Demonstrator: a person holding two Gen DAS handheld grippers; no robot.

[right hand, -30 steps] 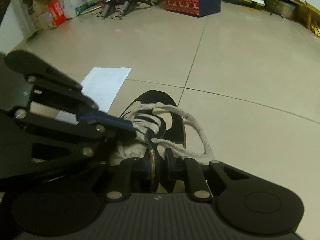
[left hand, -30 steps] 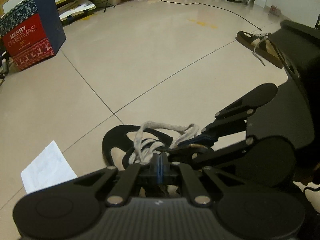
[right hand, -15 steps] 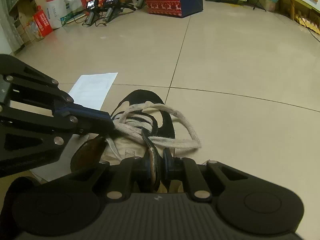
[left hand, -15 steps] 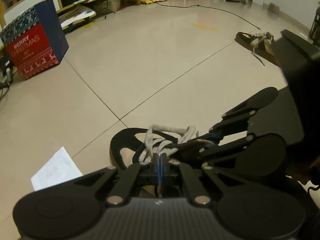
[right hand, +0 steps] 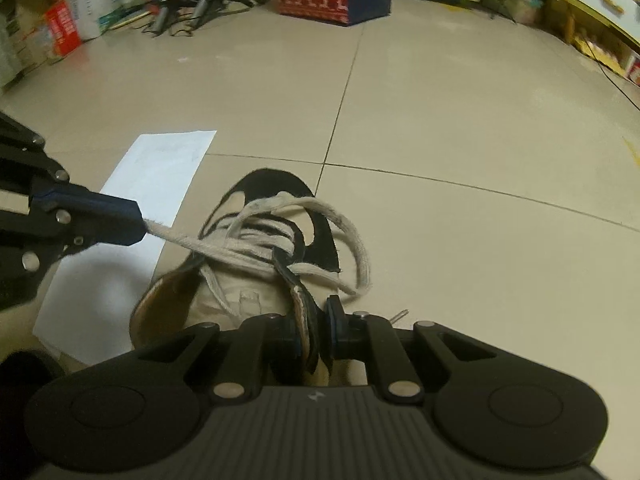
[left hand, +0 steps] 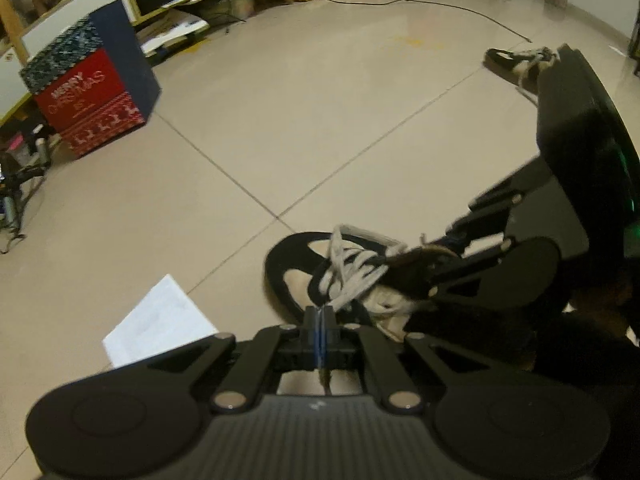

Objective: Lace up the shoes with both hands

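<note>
Pinching the lace [right hand: 180,240] taut, the left gripper [left hand: 319,312] should pull steadily while the right gripper [right hand: 316,334], clamped on the shoe [right hand: 320,236] flap, holds firm.

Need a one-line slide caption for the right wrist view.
Right gripper clamps the shoe collar while the left gripper pulls a lace taut.

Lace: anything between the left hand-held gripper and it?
Nothing visible. The left hand-held gripper is shut on the lace itself, which runs taut from its tip to the shoe. The right hand-held gripper pinches the shoe's side flap, off that line.
</note>
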